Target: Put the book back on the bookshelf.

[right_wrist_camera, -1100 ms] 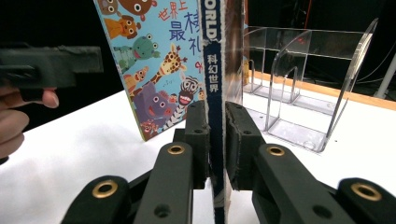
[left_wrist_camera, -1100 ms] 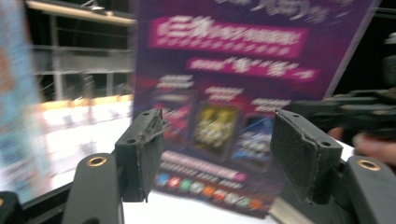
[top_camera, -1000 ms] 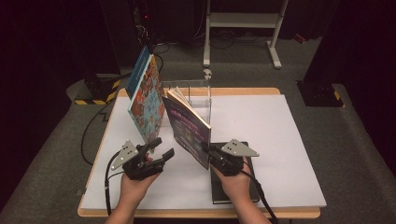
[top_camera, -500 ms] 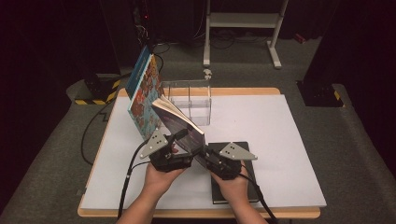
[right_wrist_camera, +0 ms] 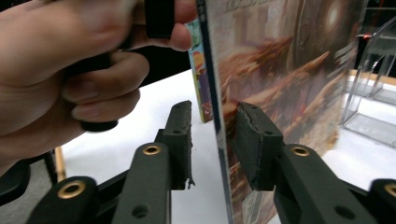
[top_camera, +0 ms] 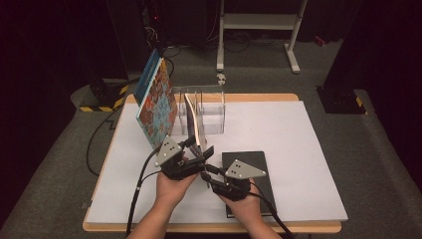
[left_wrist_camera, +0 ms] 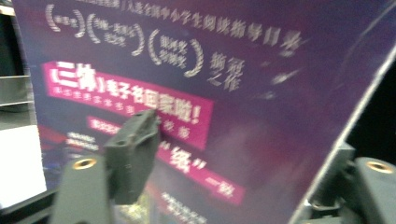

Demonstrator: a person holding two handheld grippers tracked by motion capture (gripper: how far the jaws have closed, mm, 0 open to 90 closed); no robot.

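Purple paperback (left_wrist_camera: 243, 88) stands on edge on the worktop (top_camera: 308, 144). The right claw (right_wrist_camera: 212, 140) has just been opening and straddles it, loose. The left claw (top_camera: 196, 148) has just been closing around it, grip unclear. Likely light, floppy and glossy: pinch near the spine.

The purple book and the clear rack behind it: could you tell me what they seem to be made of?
Purple book: apparently paper with a glossy printed cover, which shows soft sheen; thin, it stands on edge. Clear rack: probably acrylic or similar hard plastic, since the table shows through its dividers.
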